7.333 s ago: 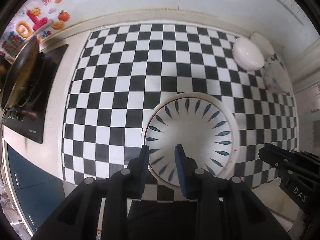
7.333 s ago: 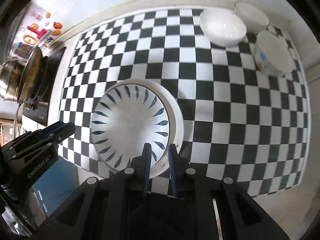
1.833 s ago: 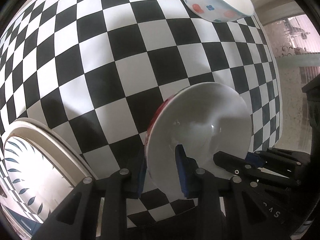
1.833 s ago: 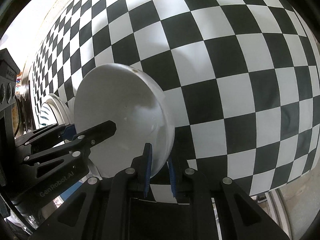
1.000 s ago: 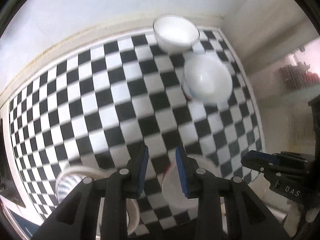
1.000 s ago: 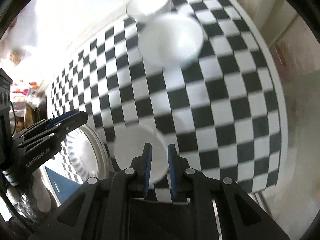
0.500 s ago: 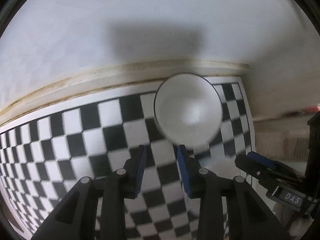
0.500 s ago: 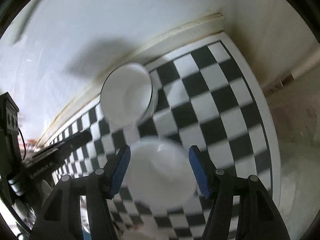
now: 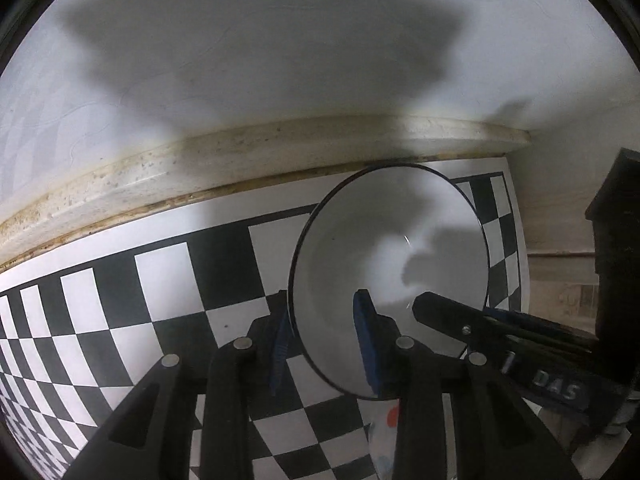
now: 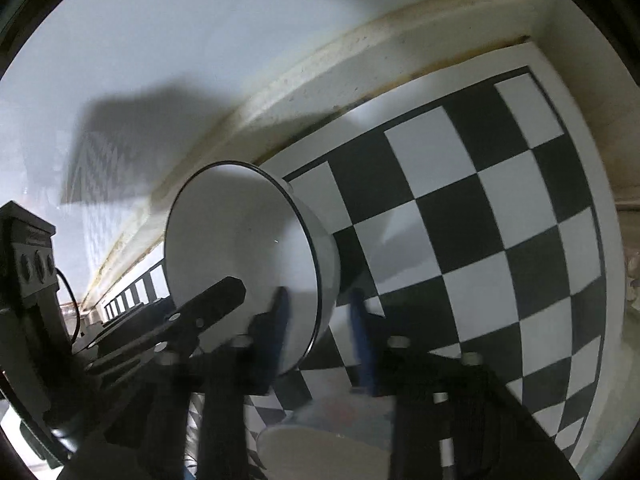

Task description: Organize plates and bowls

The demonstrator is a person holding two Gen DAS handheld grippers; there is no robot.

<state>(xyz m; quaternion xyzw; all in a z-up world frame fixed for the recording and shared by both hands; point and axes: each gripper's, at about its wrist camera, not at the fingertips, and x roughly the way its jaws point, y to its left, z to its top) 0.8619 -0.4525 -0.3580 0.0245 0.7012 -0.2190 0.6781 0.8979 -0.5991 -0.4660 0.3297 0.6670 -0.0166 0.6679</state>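
- Wall: pale, plain, standing behind the counter and carrying broad shadows of the rigs.
- Checkered mat: black and white squares, lying flat on the counter and reaching almost to the stained cream ledge at the foot of the wall.
- White bowl: thin dark line running round its rim, sitting near the mat's back corner, close to the ledge. The opening is facing the left wrist camera; the right wrist view is showing its side wall as well.
- Left gripper: jaws spread and straddling the bowl's rim, one blue pad outside the wall, the other inside the bowl. Whether the pads are pressing the rim cannot be told.
- Right gripper: blurred in its own view, jaws spread, one finger over the bowl's inside and the other outside; contact cannot be told.
- Spotted bowl: white with red and blue marks, showing only partly at the lower edge, beneath both grippers and just in front of the white bowl.
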